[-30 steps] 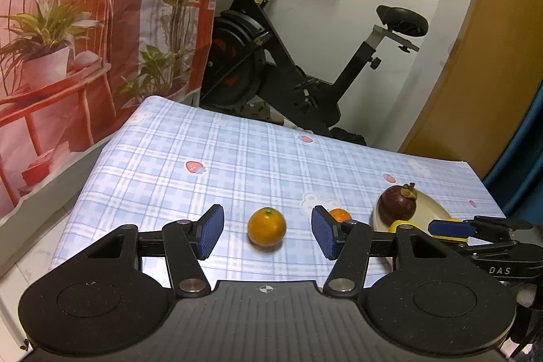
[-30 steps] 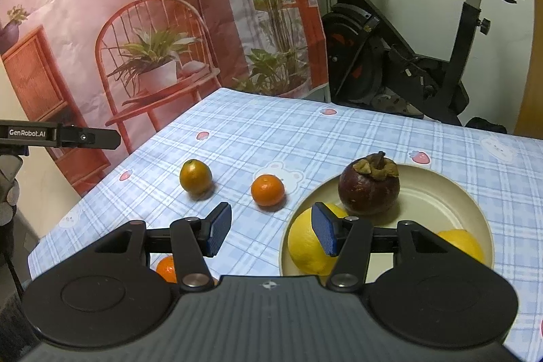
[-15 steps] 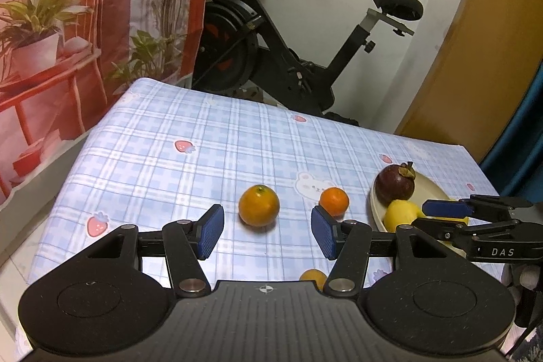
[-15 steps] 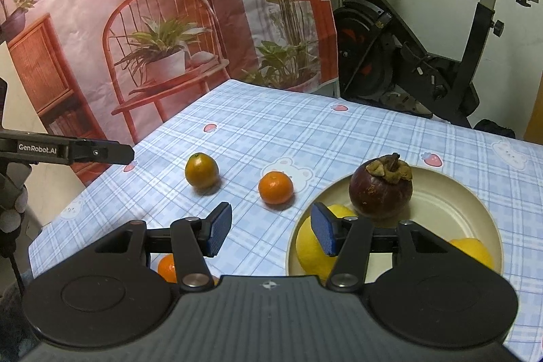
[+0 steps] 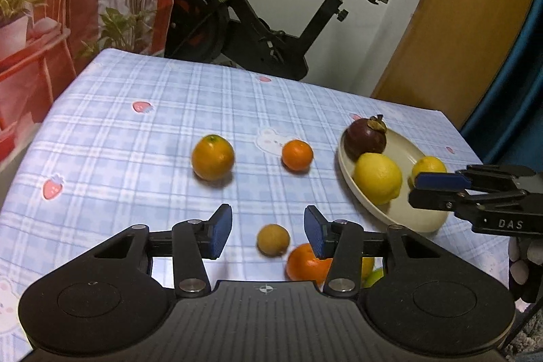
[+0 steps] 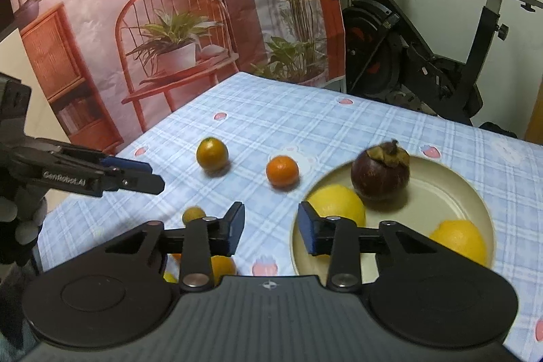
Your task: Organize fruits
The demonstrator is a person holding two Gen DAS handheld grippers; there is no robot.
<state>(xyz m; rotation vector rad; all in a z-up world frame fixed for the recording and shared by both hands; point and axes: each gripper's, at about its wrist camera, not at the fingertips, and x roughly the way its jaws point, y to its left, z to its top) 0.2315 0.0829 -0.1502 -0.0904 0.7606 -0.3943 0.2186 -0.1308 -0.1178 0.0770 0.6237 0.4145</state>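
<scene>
Fruit half hidden under my left gripper (image 5: 268, 231).
An orange (image 5: 307, 263) and a yellow-green fruit are cut off by its finger; both jaws gape empty. Mangosteen (image 6: 380, 173) and two lemons (image 6: 339, 204) sit on the plate (image 6: 451, 189); others loose on the table (image 5: 142, 158).

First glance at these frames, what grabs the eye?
The cream plate on the right of the checked tablecloth, holding a dark purple mangosteen and two lemons, one being. Left of it, two oranges sit loose on the cloth, and. Both tongs, left and right, hover open and empty, and a black exercise bike stands behind the table.
</scene>
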